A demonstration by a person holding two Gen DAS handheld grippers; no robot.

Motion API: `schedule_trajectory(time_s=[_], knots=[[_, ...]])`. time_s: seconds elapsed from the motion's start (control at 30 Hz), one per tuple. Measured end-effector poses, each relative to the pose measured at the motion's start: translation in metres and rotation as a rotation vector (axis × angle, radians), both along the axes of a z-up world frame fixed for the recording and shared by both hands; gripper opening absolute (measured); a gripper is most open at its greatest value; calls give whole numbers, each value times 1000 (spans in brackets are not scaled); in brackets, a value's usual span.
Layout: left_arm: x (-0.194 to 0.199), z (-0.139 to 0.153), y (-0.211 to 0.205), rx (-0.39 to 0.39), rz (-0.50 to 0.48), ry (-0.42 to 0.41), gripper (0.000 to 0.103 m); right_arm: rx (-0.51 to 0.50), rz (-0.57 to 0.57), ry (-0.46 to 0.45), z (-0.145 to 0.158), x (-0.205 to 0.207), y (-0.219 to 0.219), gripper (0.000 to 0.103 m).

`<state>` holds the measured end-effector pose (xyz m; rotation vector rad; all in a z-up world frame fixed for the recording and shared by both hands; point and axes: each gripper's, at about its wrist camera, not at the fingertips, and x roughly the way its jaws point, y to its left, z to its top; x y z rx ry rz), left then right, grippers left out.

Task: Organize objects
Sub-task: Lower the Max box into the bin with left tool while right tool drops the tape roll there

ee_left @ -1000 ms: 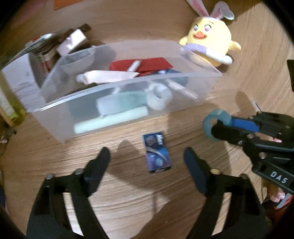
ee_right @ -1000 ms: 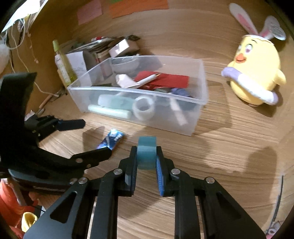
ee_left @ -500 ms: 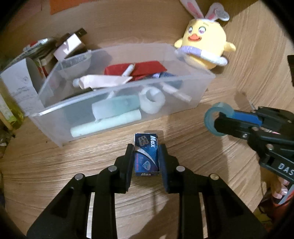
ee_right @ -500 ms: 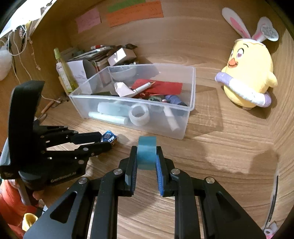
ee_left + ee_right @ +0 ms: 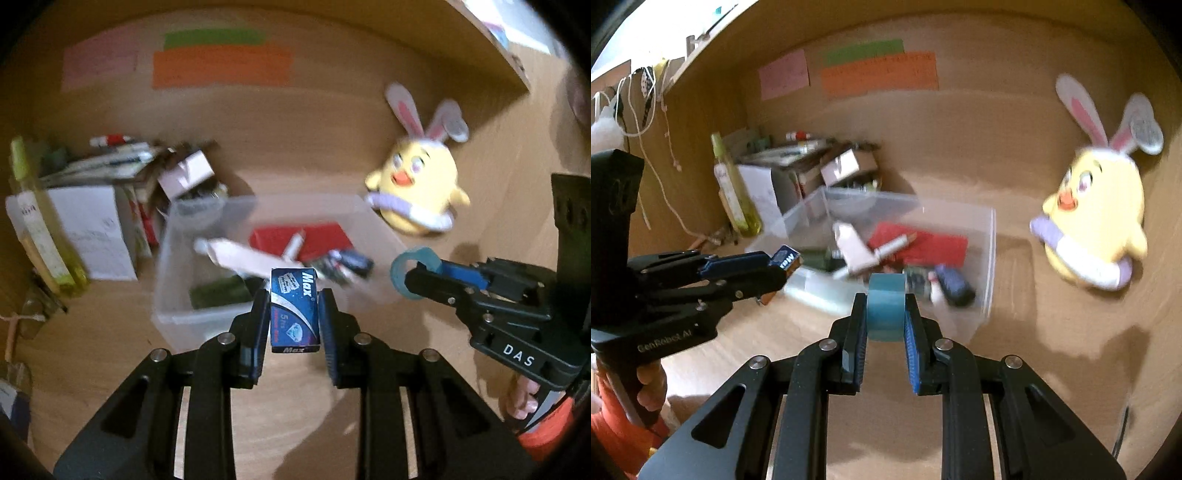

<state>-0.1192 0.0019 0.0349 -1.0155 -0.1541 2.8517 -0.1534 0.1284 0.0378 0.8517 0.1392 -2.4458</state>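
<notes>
Left wrist view showed the left gripper (image 5: 294, 314) pinching the blue Max box (image 5: 294, 311), lifted off the desk (image 5: 110, 332) before the clear bin's (image 5: 166, 295) near wall. To finish well, it needed carrying clear over that wall before letting go (frames were blurred). Right wrist view showed the right gripper (image 5: 885, 314) clamping the teal tape roll (image 5: 885, 307) near the bin's near right corner.

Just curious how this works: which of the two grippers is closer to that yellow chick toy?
The right gripper, holding a teal tape roll, is on the yellow chick toy's side. The left gripper, holding a blue box, is farther.
</notes>
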Motion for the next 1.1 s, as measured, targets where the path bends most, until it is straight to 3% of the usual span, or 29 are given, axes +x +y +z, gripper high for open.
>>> schedule_trajectory(time_s=[0.27,0.57,0.9,0.97,1.1], knots=[[-37,9,-25,18,58,-11,26,58,-9,44,14,-35,-32,16],[-67,-18,-23,0,55,-87,27,134,-19,-95,-32,-83,-54,16],[-74,-32,-29,70,41,-143,27,195,-1,-101,-42,-84,-62,18],[-70,-29,-28,68,38,-132,30,195,4,-101,-40,-82,-61,24],[-58,-19,-27,46,46,-91,40,191,7,-76,-31,-70,-56,25]])
